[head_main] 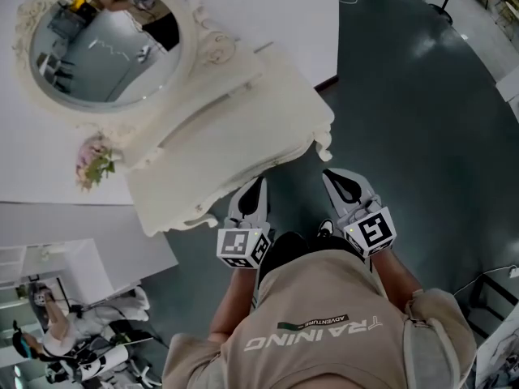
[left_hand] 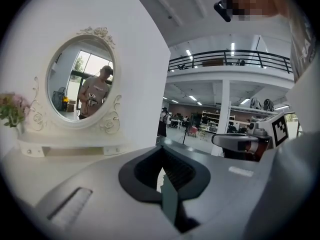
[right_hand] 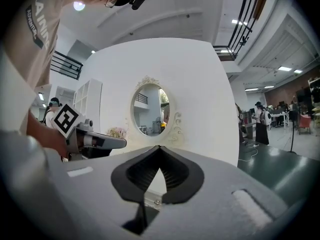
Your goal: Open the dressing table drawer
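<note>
The cream dressing table (head_main: 235, 128) stands at the upper left of the head view, with an oval mirror (head_main: 101, 43) on its back. Its main drawer front is hidden under the tabletop's scalloped front edge (head_main: 268, 164). Under the mirror, a low shelf (left_hand: 70, 149) has small knobs. My left gripper (head_main: 255, 186) hovers just before that front edge, shut and empty. My right gripper (head_main: 336, 177) hangs beside the table's right corner, also shut with nothing between its fingers. In the gripper views, the left gripper (left_hand: 161, 153) and right gripper (right_hand: 159, 149) both face the mirror.
A small bunch of pink flowers (head_main: 96, 162) stands left of the mirror. A white partition wall (head_main: 284, 6) backs the table. Dark green floor (head_main: 422, 120) spreads to the right. A person (head_main: 49, 314) and white shelving (head_main: 49, 266) are at the lower left.
</note>
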{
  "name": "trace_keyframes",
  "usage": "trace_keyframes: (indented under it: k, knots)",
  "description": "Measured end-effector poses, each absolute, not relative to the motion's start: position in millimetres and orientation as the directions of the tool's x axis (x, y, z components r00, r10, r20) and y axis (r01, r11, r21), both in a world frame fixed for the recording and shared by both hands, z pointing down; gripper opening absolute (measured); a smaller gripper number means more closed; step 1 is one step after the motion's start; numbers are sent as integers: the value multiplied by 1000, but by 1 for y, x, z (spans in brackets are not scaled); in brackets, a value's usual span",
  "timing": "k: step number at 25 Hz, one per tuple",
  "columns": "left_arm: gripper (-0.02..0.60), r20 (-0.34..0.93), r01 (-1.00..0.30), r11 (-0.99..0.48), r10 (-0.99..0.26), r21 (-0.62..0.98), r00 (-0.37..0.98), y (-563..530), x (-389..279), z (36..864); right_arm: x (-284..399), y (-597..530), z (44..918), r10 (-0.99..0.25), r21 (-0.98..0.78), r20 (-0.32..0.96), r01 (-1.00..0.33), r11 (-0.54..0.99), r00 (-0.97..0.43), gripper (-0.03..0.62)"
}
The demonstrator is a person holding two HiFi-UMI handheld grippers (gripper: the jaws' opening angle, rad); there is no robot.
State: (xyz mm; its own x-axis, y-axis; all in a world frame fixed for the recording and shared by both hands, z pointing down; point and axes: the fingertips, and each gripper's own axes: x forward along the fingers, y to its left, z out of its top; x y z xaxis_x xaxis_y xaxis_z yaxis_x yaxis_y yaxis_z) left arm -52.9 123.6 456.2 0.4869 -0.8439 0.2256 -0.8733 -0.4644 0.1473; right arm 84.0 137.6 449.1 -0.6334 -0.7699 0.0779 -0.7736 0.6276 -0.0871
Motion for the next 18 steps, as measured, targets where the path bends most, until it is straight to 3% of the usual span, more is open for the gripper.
trace_keyframes:
  k: [6, 18]
  knots:
    - [18, 255, -867, -469, -829, 166, 497, 92, -58, 473, 74, 113, 458, -756, -81, 118, -765, 639, -644, 2]
    - [18, 157, -823, -544, -809, 163, 566, -16, -70, 447, 50, 23, 418, -795, 0, 110, -799, 601, -597, 3]
